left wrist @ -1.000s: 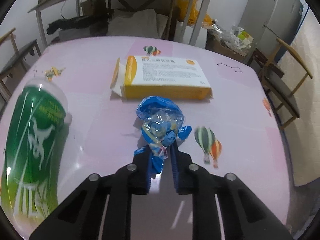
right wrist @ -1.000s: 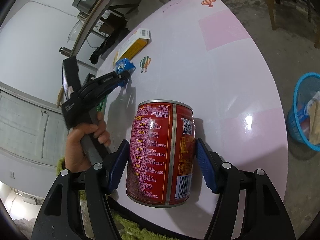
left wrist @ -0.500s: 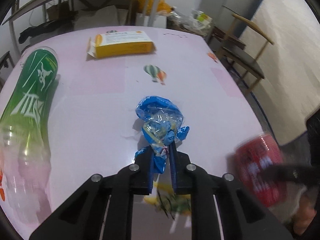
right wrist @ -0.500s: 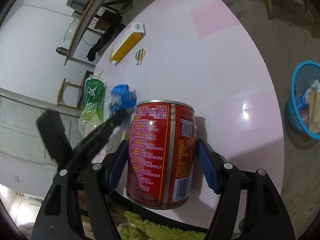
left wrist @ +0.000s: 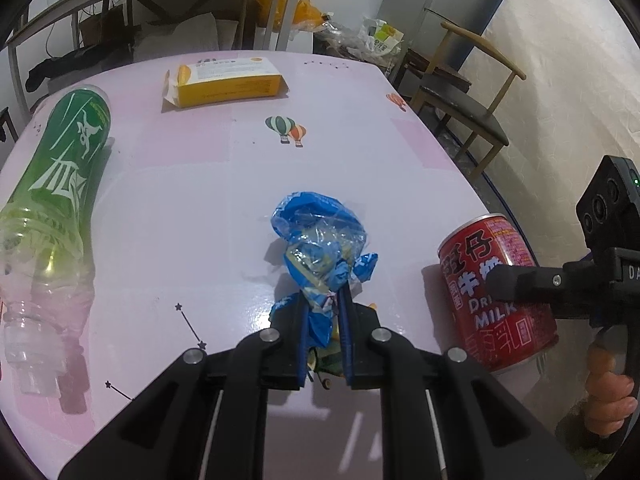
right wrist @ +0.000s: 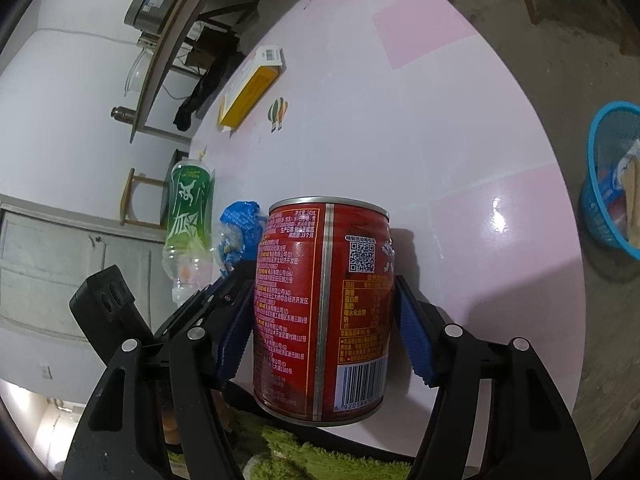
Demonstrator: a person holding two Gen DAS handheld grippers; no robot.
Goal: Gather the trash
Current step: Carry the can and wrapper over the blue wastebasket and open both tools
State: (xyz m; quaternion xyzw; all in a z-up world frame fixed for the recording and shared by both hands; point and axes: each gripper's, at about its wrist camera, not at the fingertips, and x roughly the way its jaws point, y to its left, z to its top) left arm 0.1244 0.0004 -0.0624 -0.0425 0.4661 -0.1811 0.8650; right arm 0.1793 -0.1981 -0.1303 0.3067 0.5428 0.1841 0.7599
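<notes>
My left gripper [left wrist: 325,334] is shut on a crumpled blue plastic wrapper [left wrist: 320,240] and holds it just above the pink table [left wrist: 192,184]. My right gripper [right wrist: 324,320] is shut on a red milk can [right wrist: 324,308], held upright at the table's near edge. The can [left wrist: 496,292] also shows in the left wrist view, to the right of the wrapper. The wrapper [right wrist: 238,232] shows left of the can in the right wrist view. A blue trash basket [right wrist: 614,176] stands on the floor to the right of the table.
A green plastic bottle [left wrist: 52,196] lies on its side at the table's left. A yellow and white box [left wrist: 228,80] lies at the far side. Wooden chairs [left wrist: 464,92] stand right of the table. A shelf and clutter fill the back.
My left gripper has carried the wrapper back from near the yellow box toward the near edge, beside the red can. My right gripper still holds the can in nearly the same place.
</notes>
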